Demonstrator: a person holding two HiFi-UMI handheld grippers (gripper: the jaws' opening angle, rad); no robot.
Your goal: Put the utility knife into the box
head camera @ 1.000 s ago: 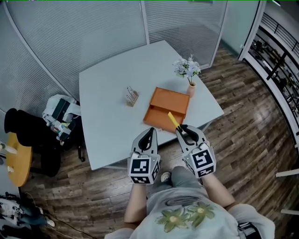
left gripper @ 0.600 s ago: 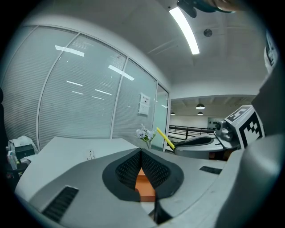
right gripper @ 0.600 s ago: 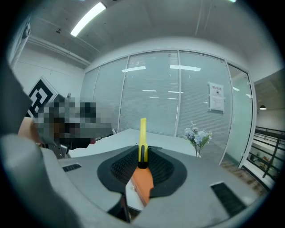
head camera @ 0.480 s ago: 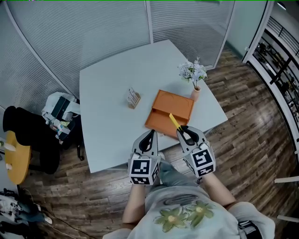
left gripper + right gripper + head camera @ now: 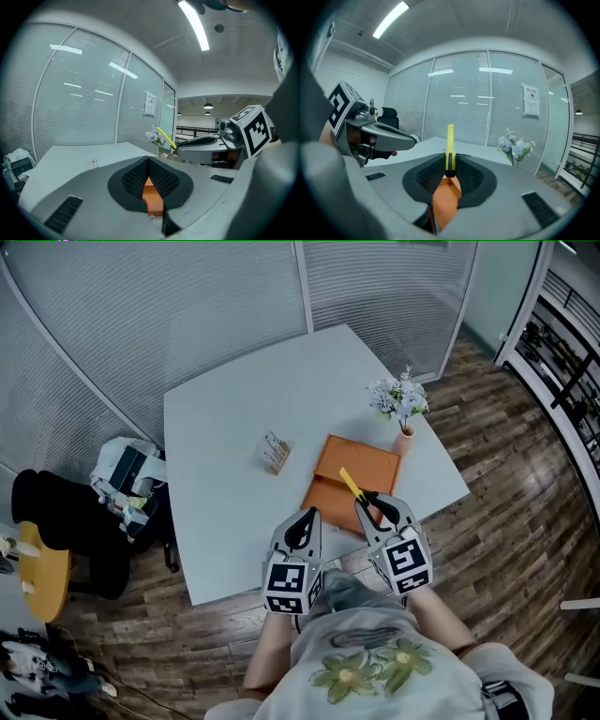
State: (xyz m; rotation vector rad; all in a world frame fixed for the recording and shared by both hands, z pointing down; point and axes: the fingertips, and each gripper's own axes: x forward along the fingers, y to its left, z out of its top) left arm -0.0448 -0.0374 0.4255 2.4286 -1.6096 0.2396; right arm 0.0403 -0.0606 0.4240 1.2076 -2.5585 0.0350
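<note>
An open orange box (image 5: 359, 468) lies on the white table (image 5: 244, 409), near its front right edge. My right gripper (image 5: 377, 509) is shut on a yellow utility knife (image 5: 350, 484). The knife sticks forward from the jaws, and its tip is over the near part of the box. In the right gripper view the knife (image 5: 450, 143) stands upright between the pads of the right gripper (image 5: 450, 163), with the box (image 5: 444, 202) showing below. My left gripper (image 5: 302, 526) hovers at the table's front edge, left of the box, shut and holding nothing; its pads meet in the left gripper view (image 5: 148, 162).
A small vase of pale flowers (image 5: 401, 405) stands just beyond the box at the table's right corner. A small stand (image 5: 275, 454) sits left of the box. A dark chair and bags (image 5: 112, 493) are on the floor to the left. Glass partitions enclose the far side.
The table and box have drawn closer to both grippers. The knife's tip now reaches over the box's near part. The grip on the knife is unchanged.
</note>
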